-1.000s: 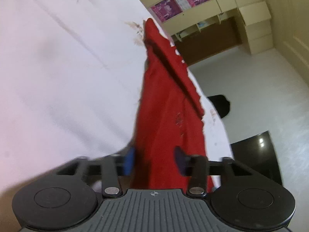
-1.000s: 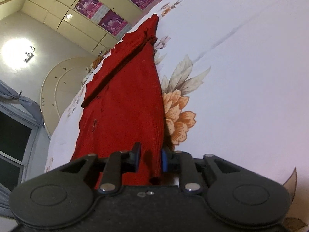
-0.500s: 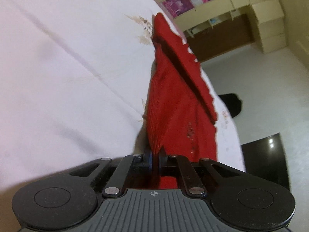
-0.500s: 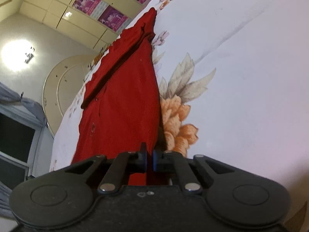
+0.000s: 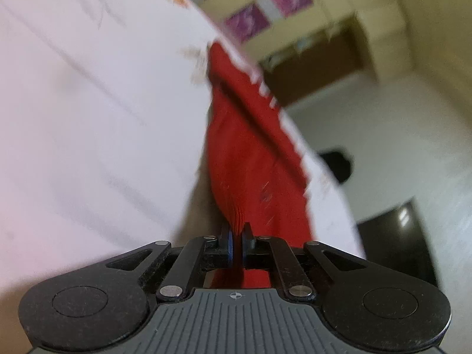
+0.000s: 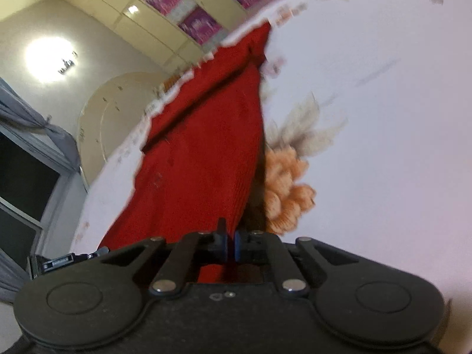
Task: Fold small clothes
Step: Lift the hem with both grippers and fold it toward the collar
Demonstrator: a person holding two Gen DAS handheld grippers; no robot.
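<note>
The red garment (image 5: 253, 159) lies stretched along the edge of the white floral sheet (image 6: 383, 118), its near hem pinched at two corners so I can, I judge, lift that end and fold it over the far end. My left gripper (image 5: 237, 240) is clamped tight on one corner, my right gripper (image 6: 230, 243) on the other. Both are low, just above the sheet, pointing along the cloth.

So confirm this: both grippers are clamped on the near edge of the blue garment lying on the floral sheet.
Wrong colour: the garment is red, as both wrist views show. The left gripper and right gripper are indeed clamped on its near edge, on the floral sheet.
</note>
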